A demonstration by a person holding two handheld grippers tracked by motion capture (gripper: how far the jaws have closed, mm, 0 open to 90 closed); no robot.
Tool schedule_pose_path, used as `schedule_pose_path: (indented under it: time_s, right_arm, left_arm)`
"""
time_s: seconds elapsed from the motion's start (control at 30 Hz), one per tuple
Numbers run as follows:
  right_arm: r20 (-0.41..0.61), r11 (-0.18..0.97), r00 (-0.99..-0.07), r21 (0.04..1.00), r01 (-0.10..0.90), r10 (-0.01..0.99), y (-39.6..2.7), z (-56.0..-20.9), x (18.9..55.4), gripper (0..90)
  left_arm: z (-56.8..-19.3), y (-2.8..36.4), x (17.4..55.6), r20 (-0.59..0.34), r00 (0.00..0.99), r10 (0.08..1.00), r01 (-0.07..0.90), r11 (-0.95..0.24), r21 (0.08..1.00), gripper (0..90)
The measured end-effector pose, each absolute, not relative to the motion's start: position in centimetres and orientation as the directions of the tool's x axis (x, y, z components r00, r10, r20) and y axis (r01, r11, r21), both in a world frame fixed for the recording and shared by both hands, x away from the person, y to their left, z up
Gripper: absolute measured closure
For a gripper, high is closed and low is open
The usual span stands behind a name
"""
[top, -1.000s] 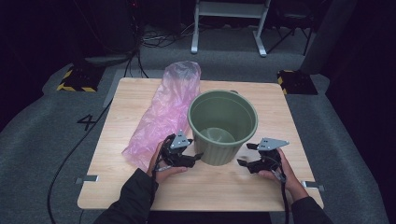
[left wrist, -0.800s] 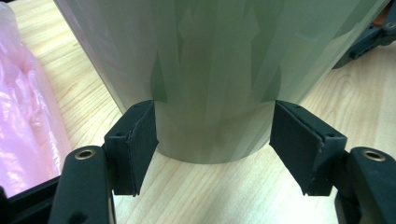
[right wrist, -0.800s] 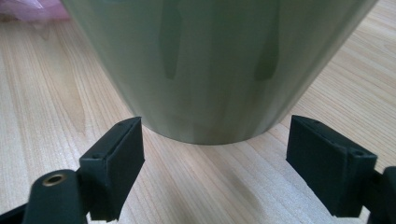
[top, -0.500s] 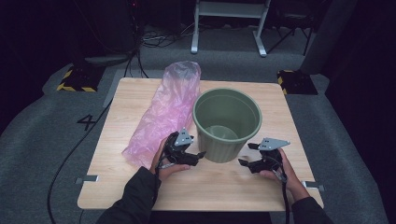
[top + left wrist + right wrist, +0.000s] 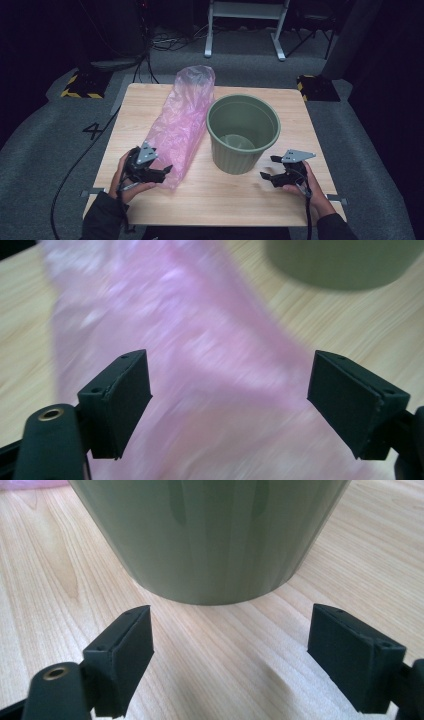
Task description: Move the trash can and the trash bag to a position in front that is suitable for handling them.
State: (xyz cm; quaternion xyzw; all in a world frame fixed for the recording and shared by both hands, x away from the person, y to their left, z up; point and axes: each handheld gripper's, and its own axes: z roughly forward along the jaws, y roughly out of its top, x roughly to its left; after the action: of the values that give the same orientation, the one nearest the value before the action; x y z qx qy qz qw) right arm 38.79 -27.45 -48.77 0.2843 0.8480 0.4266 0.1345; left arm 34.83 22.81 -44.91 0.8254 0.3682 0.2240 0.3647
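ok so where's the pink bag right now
In the high view the pink plastic bag lies lengthwise on the table's left half, directly left of the green bucket, its near end by the left gripper.

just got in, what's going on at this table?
A person works two handheld grippers at a wooden table. The left gripper sits at the near end of a pink plastic bag lying flat beside a green bin; its jaws have just been opening and stand wide over the bag, not pinching it. The right gripper is open too, low on the table just right of the bin, aimed at its base without touching. The bin stands upright and looks empty.
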Motion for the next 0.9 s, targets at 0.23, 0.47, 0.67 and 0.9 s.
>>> schedule_pose_path:
  time_s: [0.23, 0.47, 0.67, 0.9]
  right_arm:
    - [0.009, 0.48, -0.796, 0.793, 0.375, 0.606, -27.8, -49.0, 38.7, 18.6]
    - [0.01, 0.48, -0.798, 0.794, 0.372, 0.602, -27.8, -49.1, 38.6, 19.7]
    - [0.004, 0.487, -0.799, 0.791, 0.371, 0.602, -27.8, -49.3, 38.4, 20.2]
    - [0.004, 0.485, -0.799, 0.793, 0.369, 0.602, -27.8, -49.2, 38.4, 21.1]
  left_arm:
    - [-47.2, 26.6, 35.1, 0.032, 0.566, 0.823, 0.532, -0.396, 0.748, 21.0]
    - [-48.7, 27.1, 35.6, -0.052, 0.577, 0.815, 0.569, -0.355, 0.742, 38.2]
    - [-49.3, 24.9, 35.0, -0.071, 0.683, 0.727, 0.529, -0.426, 0.734, 56.6]
    - [-49.6, 22.5, 34.5, -0.07, 0.731, 0.679, 0.506, -0.469, 0.723, 63.4]
